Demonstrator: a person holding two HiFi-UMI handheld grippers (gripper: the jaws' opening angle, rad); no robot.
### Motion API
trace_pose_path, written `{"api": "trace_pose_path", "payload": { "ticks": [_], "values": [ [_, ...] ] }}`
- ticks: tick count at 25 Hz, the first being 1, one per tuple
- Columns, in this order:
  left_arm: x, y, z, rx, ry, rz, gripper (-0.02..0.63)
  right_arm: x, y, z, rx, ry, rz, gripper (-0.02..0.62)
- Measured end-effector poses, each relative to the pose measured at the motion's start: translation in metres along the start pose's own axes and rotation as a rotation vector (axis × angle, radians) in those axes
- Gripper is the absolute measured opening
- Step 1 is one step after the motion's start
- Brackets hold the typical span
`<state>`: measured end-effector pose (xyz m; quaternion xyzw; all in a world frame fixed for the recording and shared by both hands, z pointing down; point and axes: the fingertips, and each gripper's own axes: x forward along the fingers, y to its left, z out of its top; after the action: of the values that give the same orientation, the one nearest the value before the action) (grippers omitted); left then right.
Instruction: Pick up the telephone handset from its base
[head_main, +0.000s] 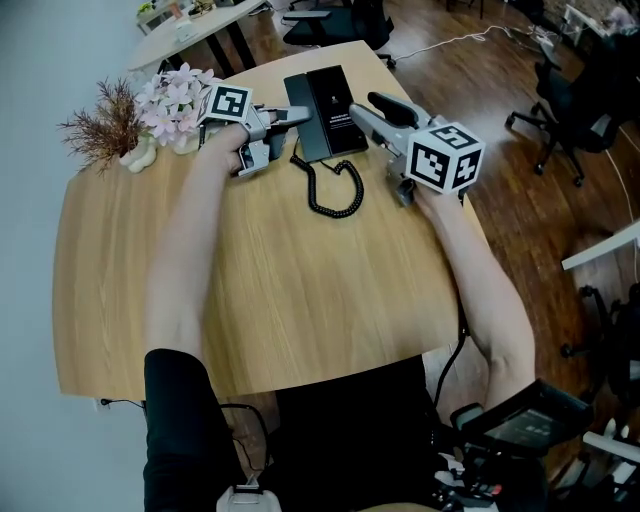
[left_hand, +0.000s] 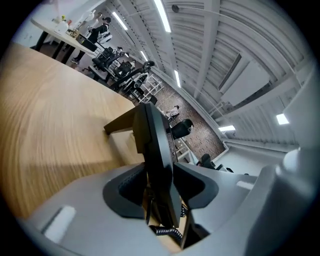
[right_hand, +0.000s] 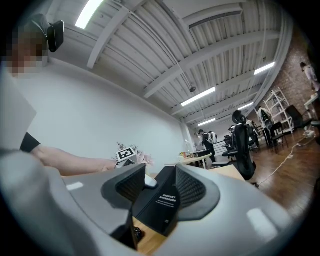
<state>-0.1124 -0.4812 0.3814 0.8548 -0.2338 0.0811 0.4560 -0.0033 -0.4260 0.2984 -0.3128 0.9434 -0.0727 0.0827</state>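
step: grasp stage. The handset (head_main: 297, 104) lies along the left side of the base (head_main: 338, 100) and is not lifted yet.
left gripper (head_main: 283, 119): you reach in from the left, rolled on its side. The jaws pinch the handset's thin edge, and the pads look flush on both faces.
right gripper (head_main: 366, 113): the jaws clamp the base's right corner, which looks like a steadying hold.
next move: my read is that you lift the handset up and off toward your left. Keep the base pinned and go slow so the edge pinch doesn't slip.
cord (head_main: 336, 190): coiled on the desk (head_main: 300, 300) just in front of the base, between your two grippers. There is slack, but expect it to drag as you rise.
flowers (head_main: 172, 100): just beside your left gripper at the desk's far corner, with a dried plant (head_main: 100, 130) next to them. Watch them if you pull back left.
chair (head_main: 565, 125): on the floor, well apart, not in your way.
overhead: nothing shows above the handset.
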Motion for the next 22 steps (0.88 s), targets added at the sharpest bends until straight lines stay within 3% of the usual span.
{"api": "trace_pose_path", "payload": {
  "ticks": [4,14,19,22],
  "values": [
    [-0.003,-0.002,0.001,-0.022,-0.028,-0.019,0.147,0.003,0.004,-0.003,-0.011,0.018,0.007,0.192],
    [-0.008,-0.007,0.003,-0.009,-0.099,0.030,0.109,0.003,0.006,-0.007,-0.028,0.047,0.015,0.190],
    [-0.013,-0.021,0.009,-0.204,-0.249,-0.167,0.075,0.003,0.006,-0.008,-0.023,0.049,0.018,0.190],
    [-0.018,-0.024,0.012,-0.257,-0.298,-0.227,0.075,0.003,0.007,-0.008,-0.024,0.048,0.021,0.190]
  ]
}}
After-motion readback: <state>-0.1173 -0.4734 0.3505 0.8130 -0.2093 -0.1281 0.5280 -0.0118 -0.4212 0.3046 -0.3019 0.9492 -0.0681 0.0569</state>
